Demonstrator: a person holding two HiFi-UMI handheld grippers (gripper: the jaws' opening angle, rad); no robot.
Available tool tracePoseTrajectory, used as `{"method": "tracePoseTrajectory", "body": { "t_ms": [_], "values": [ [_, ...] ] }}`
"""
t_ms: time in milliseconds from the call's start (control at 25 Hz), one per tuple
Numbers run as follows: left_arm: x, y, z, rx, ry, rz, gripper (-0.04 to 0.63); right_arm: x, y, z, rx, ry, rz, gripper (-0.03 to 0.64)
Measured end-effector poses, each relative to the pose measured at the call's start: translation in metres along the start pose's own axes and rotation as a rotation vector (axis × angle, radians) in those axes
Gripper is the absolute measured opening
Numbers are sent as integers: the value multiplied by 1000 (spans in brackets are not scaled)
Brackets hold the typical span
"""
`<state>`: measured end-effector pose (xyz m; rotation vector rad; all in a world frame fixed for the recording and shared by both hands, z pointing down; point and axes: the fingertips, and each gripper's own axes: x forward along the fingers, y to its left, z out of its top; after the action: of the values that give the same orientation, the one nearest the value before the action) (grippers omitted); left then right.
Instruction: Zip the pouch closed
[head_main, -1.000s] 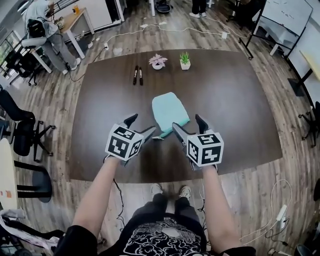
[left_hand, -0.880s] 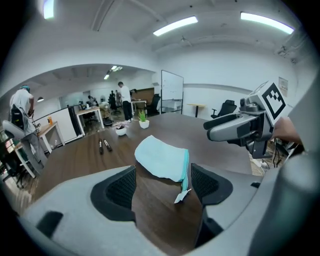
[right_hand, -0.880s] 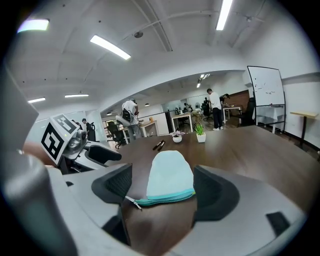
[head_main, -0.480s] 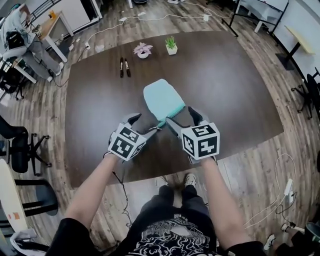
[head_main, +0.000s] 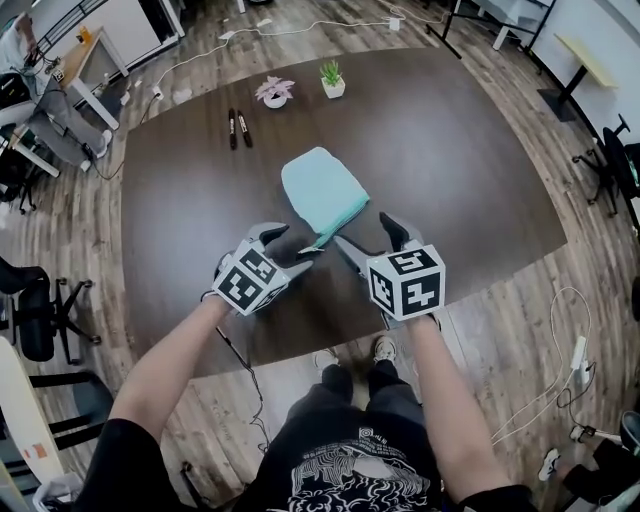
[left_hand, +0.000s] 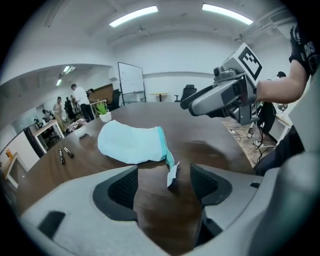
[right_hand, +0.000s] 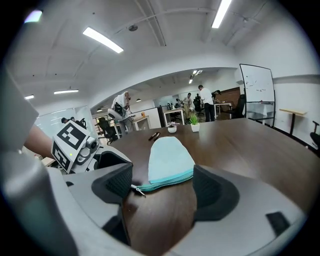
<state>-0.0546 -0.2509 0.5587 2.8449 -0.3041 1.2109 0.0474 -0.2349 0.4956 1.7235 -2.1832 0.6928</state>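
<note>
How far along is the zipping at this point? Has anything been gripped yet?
Done: nothing clearly. The pouch lies flat on the table, and I cannot tell whether its zipper is shut. In hand: the left claw is open, with the pull tab framed between its jaws but not gripped. The right claw is open and empty at the zipper edge. Left: grip tab and pouch, then pull.

We saw a dark wooden table (head_main: 450, 150) on a plank floor (head_main: 520, 330). Near its far edge stood 2 small potted plants, a pink one (head_main: 273, 92) and a green one (head_main: 332, 78) just beside it, with 2 black markers (head_main: 232, 128) lying side by side to their left. A black office chair (head_main: 35, 310) stood off the table's left side, and a whiteboard (left_hand: 130, 82) stood well beyond.
</note>
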Motion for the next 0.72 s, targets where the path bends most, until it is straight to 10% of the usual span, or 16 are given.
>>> {"method": "tracePoseTrajectory", "body": {
  "t_ms": [720],
  "values": [
    [27,-13,-13,40,48,-104,140,2,5,-16,45,16,-26,377]
  ]
}}
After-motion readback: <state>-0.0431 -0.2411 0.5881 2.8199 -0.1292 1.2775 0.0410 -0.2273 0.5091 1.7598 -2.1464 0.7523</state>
